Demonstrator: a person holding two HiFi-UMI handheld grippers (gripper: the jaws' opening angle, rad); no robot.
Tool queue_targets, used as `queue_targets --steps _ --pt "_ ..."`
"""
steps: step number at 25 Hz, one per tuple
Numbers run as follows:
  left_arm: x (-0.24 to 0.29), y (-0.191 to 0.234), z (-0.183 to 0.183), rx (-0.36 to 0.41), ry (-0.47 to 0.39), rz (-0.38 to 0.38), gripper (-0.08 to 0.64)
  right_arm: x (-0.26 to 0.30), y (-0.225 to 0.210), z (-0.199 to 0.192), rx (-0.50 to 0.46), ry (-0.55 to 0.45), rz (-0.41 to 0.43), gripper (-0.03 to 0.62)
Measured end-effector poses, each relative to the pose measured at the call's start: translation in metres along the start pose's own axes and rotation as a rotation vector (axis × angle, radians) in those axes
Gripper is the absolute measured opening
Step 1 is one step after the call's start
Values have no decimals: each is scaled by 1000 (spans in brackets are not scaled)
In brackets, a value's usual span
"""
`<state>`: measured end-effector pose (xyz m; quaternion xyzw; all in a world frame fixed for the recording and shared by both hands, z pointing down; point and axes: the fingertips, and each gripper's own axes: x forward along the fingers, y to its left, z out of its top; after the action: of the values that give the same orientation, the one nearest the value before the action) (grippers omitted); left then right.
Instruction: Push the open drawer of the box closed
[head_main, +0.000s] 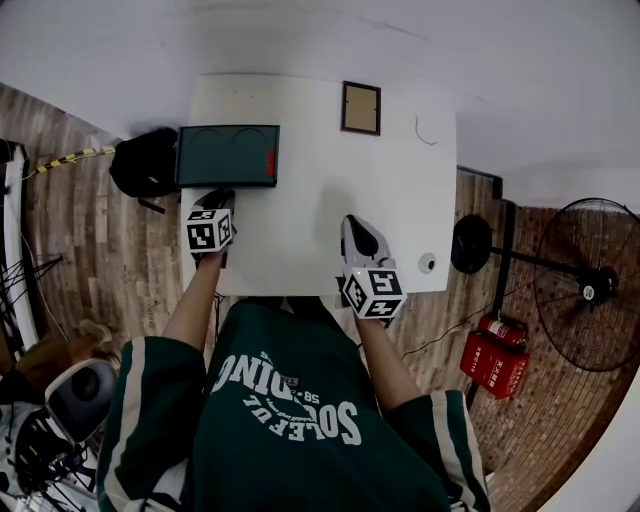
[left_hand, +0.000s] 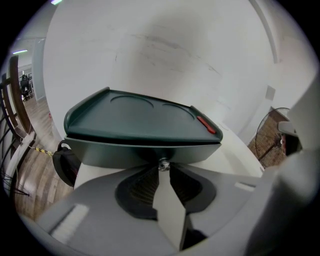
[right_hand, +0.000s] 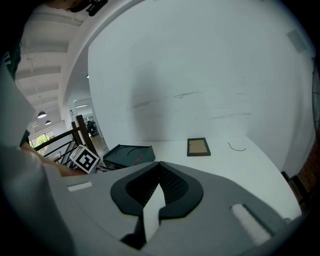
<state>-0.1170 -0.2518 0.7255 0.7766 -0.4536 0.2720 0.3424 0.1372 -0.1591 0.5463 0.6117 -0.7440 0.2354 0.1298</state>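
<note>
Head view: the box (head_main: 228, 155) sits at the table's (head_main: 300, 240) left edge, with the left gripper (head_main: 218, 198) at its near side and the right gripper (head_main: 358, 228) over bare tabletop. Only the left gripper view shows the front knob (left_hand: 163, 163), which meets the closed jaw tips. The right jaws are closed and empty.

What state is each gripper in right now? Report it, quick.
Left gripper: jaws closed on the knob of the drawer.
Right gripper: jaws closed, holding nothing.
</note>
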Motion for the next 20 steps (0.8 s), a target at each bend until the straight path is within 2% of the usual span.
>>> queue_targets --steps 7,15,20 --pt "0 -4 4 -9 -5 3 124 -6 -9 0 7 -2 -13 2" --pt "-7 -7 0 31 12 -15 124 -4 -5 3 2 -7 14 2" --pt "-34 -19 -3 36 -37 -42 126 -8 4 8 -14 -26 52 2"
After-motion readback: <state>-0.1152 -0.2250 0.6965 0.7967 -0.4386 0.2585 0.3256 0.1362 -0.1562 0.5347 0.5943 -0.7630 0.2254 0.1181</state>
